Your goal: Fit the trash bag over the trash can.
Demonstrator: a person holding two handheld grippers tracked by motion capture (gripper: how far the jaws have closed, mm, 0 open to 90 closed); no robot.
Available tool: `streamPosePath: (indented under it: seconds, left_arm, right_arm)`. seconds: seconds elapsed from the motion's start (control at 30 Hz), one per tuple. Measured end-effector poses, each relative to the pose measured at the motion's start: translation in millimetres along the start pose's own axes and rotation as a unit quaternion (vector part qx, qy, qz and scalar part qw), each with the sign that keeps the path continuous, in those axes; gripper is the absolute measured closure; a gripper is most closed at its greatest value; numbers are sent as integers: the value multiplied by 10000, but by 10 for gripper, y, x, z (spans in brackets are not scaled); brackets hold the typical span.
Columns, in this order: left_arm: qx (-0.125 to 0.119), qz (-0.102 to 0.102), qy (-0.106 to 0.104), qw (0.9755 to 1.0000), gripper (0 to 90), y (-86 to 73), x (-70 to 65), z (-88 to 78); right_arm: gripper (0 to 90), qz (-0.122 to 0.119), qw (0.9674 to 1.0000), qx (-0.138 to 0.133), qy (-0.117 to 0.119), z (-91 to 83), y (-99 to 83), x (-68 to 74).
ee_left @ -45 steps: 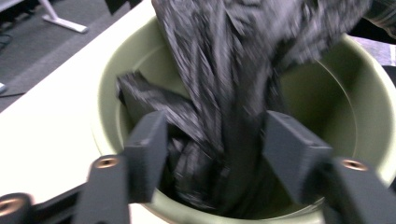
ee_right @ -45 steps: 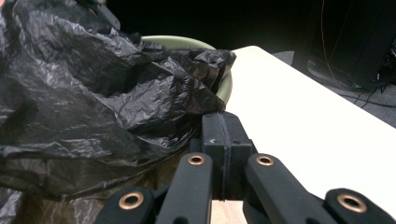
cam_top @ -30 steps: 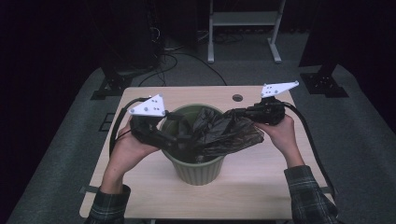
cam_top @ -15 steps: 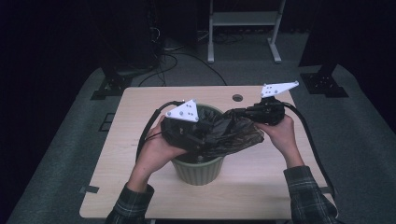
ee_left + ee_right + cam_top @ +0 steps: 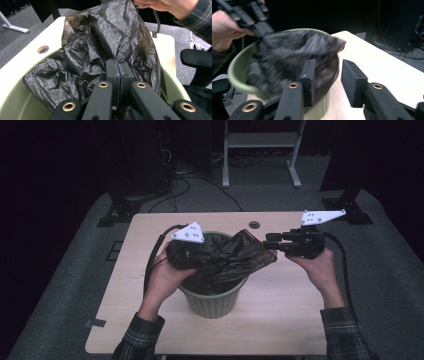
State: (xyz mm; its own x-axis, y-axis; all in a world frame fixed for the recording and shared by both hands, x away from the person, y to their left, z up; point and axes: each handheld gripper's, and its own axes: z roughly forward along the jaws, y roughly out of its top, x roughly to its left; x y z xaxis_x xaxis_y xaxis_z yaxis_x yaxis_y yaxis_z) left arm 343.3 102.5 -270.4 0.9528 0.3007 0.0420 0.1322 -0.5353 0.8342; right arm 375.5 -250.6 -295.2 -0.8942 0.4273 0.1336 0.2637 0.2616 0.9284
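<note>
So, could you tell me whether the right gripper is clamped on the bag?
No, the right gripper has its jaws apart, with the bag beyond them rather than pinched between.

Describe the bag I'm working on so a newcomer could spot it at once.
Start at the pale wooden table, then find the green bin near its middle. The bag is the crinkled black plastic film draped over the bin's mouth, spilling past its right rim. It is the one soft, glossy thing there, pinched by the left tongs.

Bin mouth: crumpled black plastic bag (image 5: 222, 257) blocks the round green plastic bin (image 5: 212, 300).
3 o'clock: bare wooden bench (image 5: 285, 305), open passage.
</note>
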Motion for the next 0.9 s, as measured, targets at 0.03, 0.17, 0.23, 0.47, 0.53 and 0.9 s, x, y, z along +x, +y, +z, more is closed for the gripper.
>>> streamPosePath:
  seconds: [0.03,0.17,0.23,0.47,0.53,0.9]
  left_arm:
    - [-19,-29,32,10000,892,-3,5,-11]
    - [-47,-61,73,9999,892,-19,34,-47]
    - [-57,-83,91,9999,892,-26,39,-56]
    - [-110,-116,79,9998,892,-46,43,-86]
    - [-158,-168,113,9997,892,-76,67,-141]
    - [-461,-668,430,9958,891,-382,263,-657]
  right_arm:
    - [602,-12,10000,-5,-1,-32,-5,16]
    - [558,57,9999,-69,44,-156,-55,64]
    - [535,127,9999,-78,68,-188,-79,65]
    - [749,201,9992,132,304,-58,-130,75]
    - [890,25,9994,258,230,-30,-132,98]
    - [899,-125,9995,290,-14,-189,-141,94]
